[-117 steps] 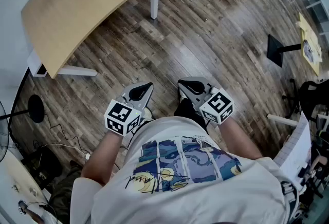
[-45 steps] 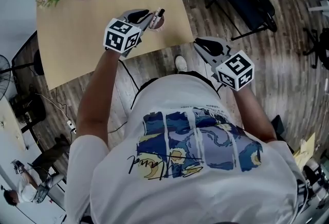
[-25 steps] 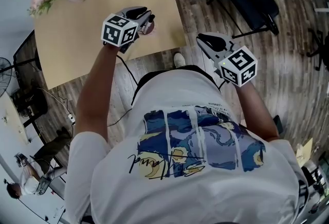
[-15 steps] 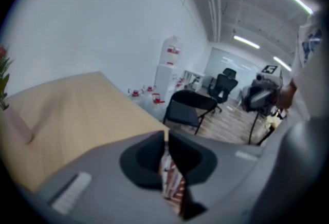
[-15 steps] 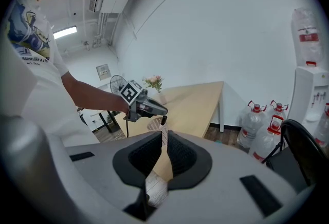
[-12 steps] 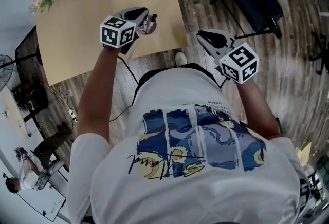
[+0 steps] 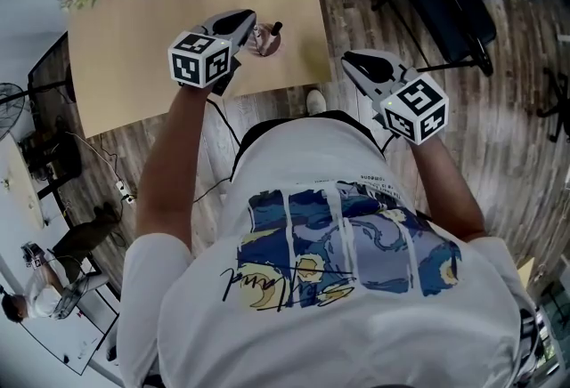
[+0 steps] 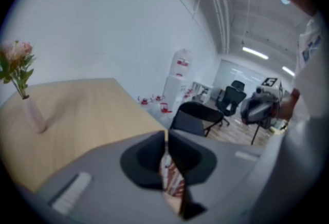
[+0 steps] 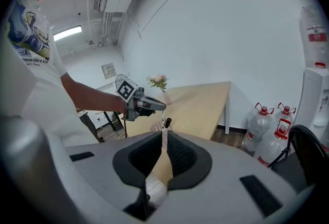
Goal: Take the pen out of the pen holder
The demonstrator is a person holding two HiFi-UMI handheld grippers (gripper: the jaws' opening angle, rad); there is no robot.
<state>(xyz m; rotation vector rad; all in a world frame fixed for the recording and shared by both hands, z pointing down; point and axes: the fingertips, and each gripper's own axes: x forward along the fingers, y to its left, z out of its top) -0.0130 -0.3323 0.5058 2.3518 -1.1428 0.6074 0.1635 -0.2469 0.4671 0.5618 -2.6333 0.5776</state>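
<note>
Left arm [image 7: 169,165] stretched forward — left gripper [image 7: 246,21] jaws together, nothing between them. Right gripper [image 7: 354,62] held nearer the body, elbow bent — jaws together, empty.

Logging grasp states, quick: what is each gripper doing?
Left gripper: jaws shut, holding nothing.
Right gripper: jaws shut, holding nothing.

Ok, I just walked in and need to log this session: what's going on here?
A person stands at a wooden table with a gripper in each hand. The left gripper hovers beside the pen holder near the table's edge, tongs together; the pen stands in it, not yet gripped. The right gripper hangs off the table over the floor, tongs together, empty.
</note>
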